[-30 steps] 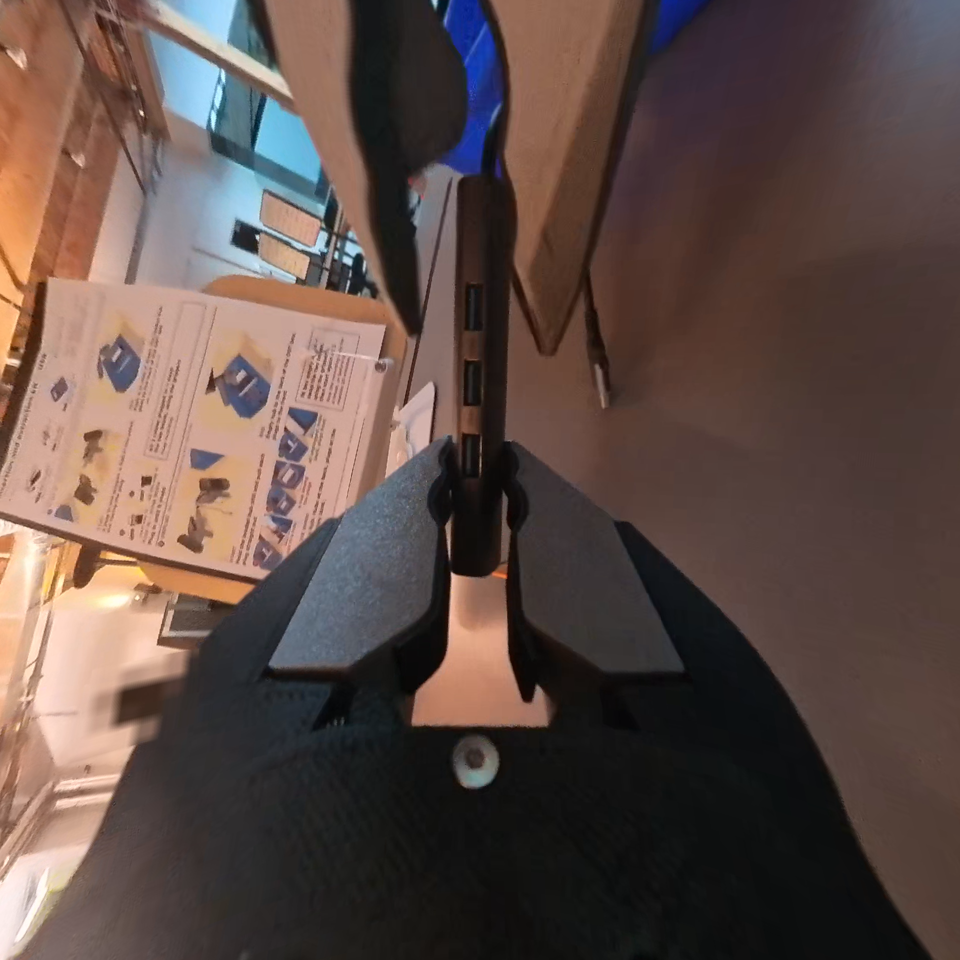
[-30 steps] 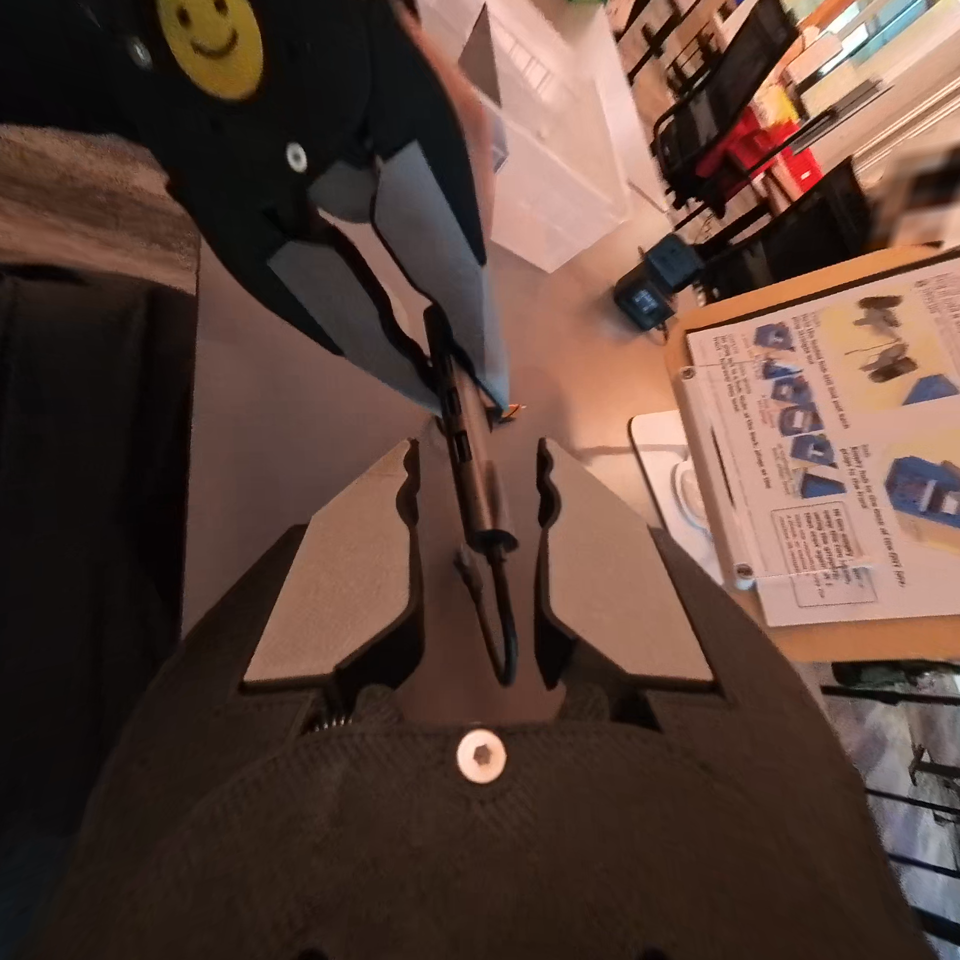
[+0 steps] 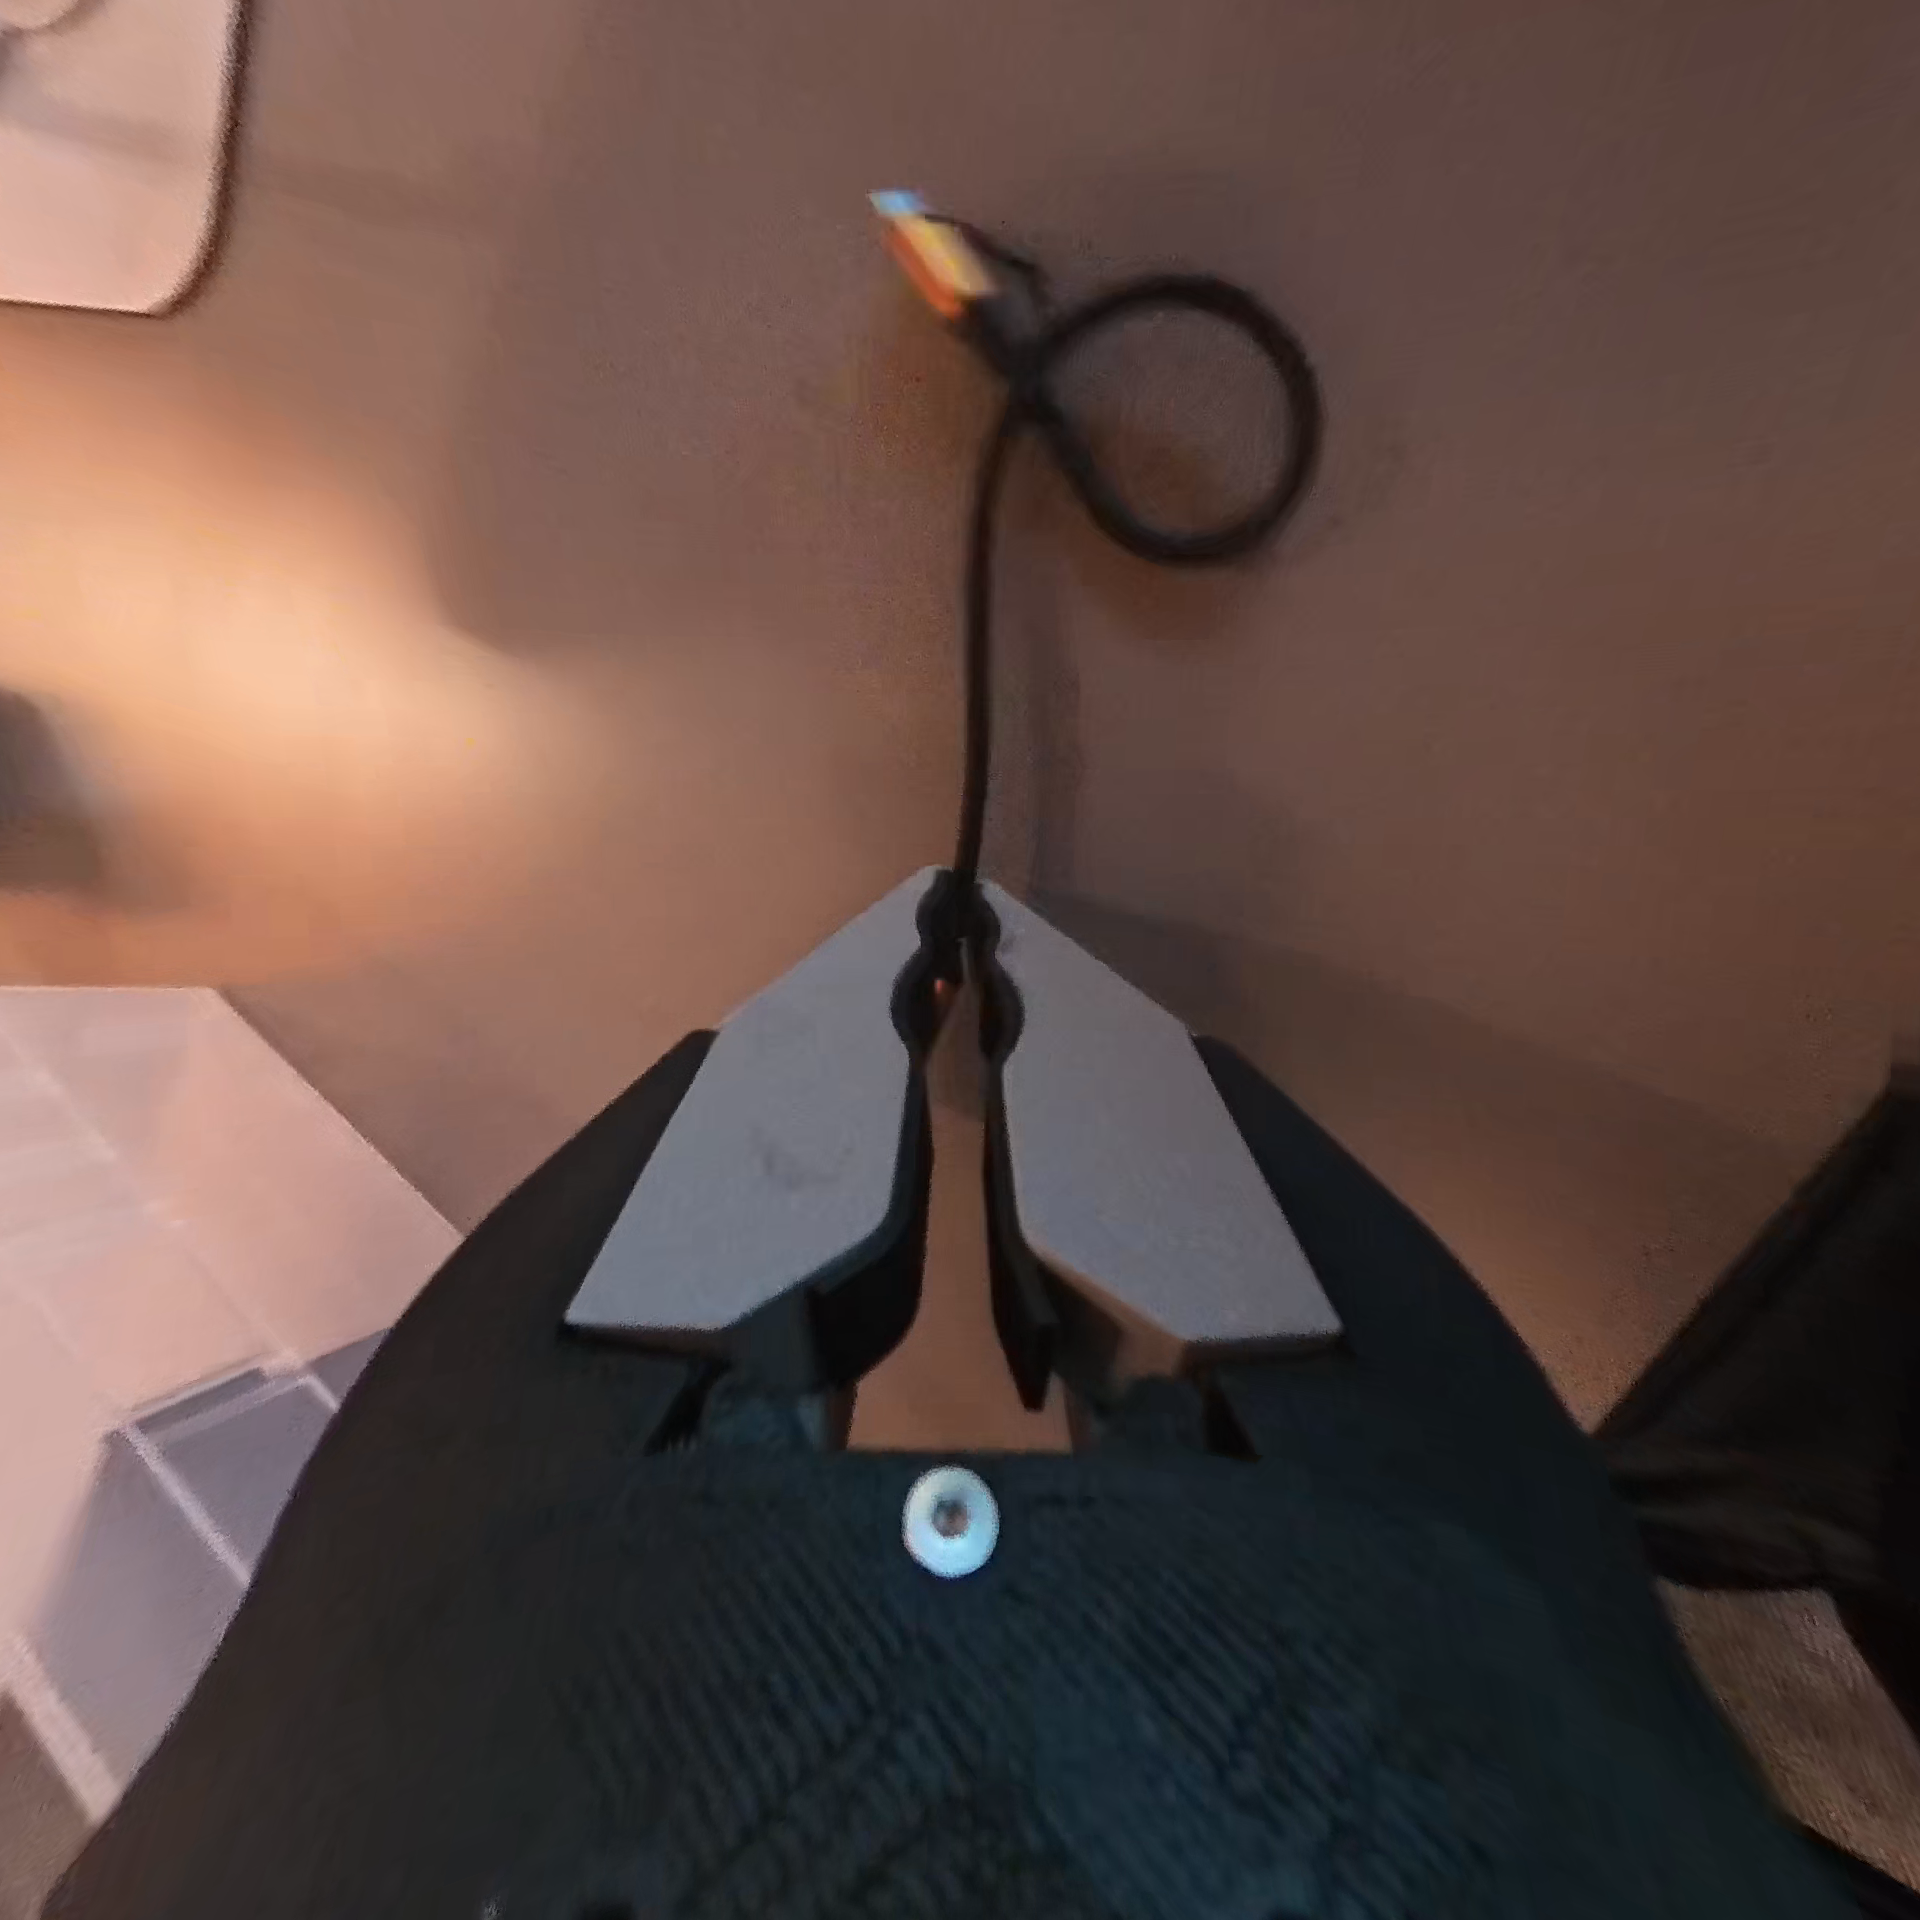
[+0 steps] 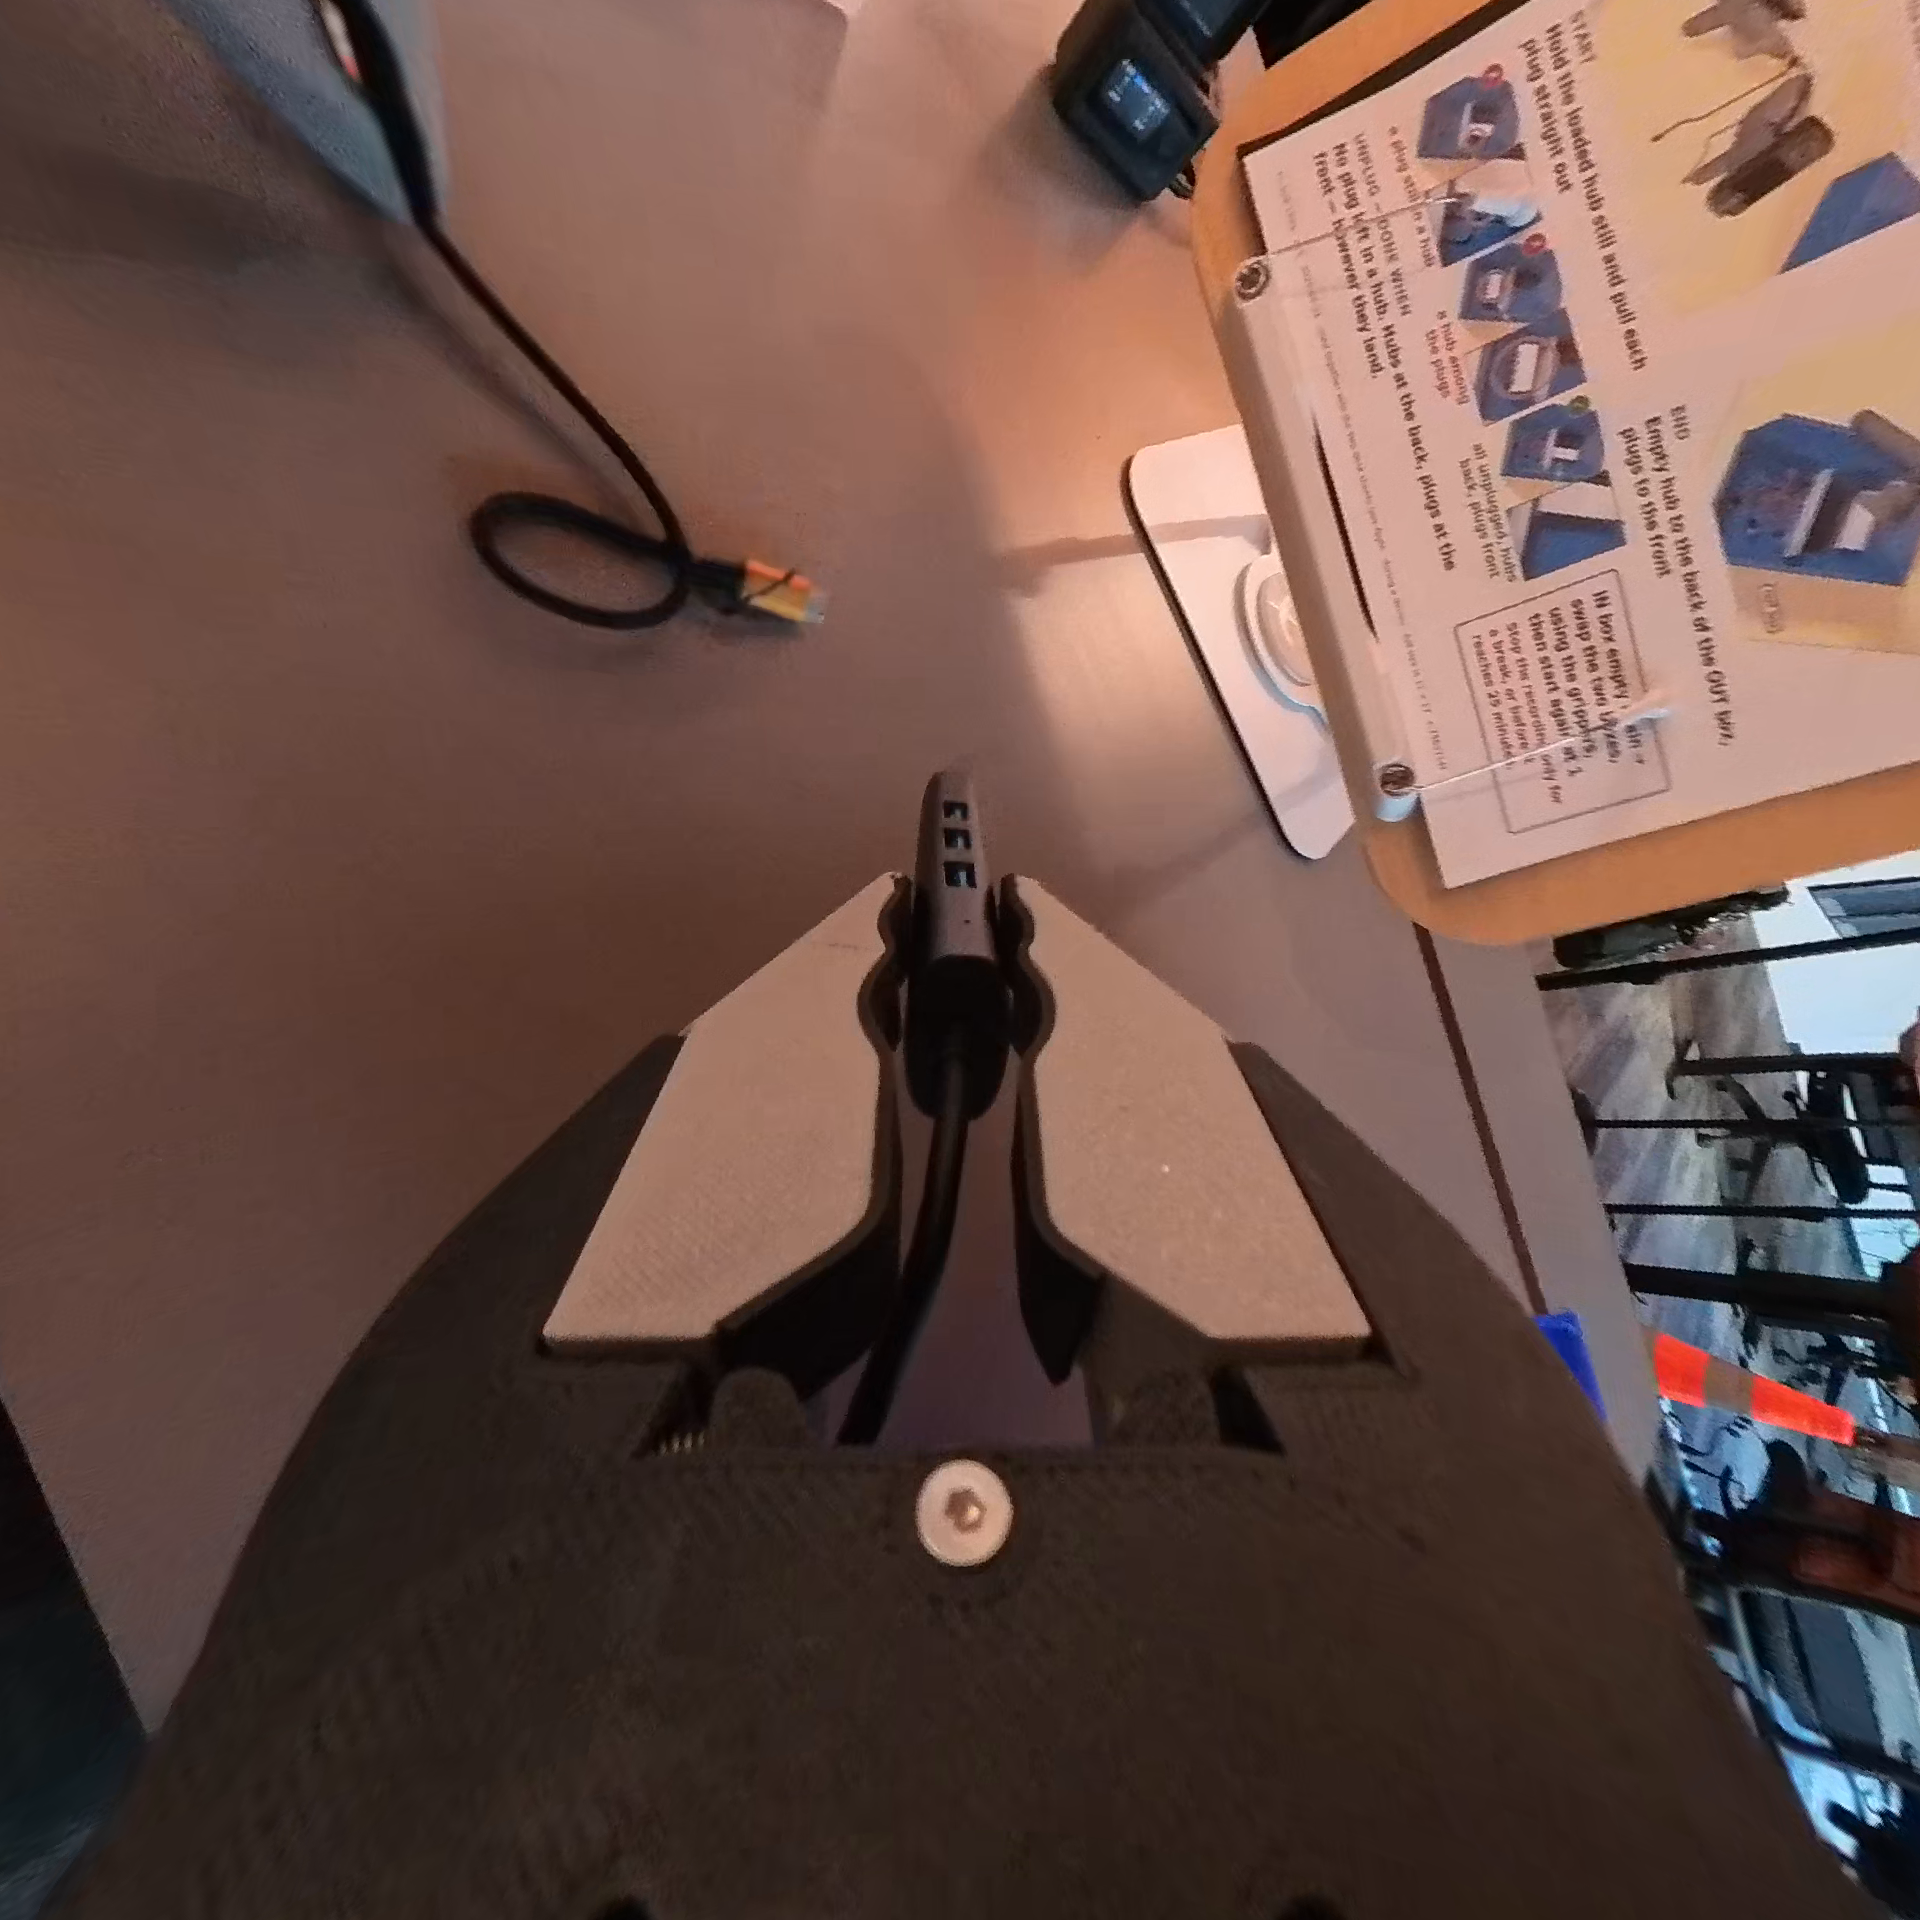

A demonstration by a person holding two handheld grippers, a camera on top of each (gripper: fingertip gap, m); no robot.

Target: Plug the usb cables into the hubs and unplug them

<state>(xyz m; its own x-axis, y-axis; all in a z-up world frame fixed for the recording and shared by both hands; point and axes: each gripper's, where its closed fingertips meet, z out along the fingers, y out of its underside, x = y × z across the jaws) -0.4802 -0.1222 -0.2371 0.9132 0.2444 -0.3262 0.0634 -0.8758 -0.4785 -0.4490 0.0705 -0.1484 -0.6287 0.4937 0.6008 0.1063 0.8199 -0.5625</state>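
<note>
Cable [image 3: 977,665] end hidden inside left tool [image 3: 961,914]; plug [image 3: 930,255] blurred.

Left gripper [image 3: 961,914] closed on a thin black cable [image 3: 977,665] — looped farther off, ending in an orange-marked plug [image 3: 930,255] — above the brown table [image 3: 1455,675].

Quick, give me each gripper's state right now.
Left gripper: shut on the black usb cable, plug end dangling free.
Right gripper: shut on the dark hub, ports visible and empty.
</note>
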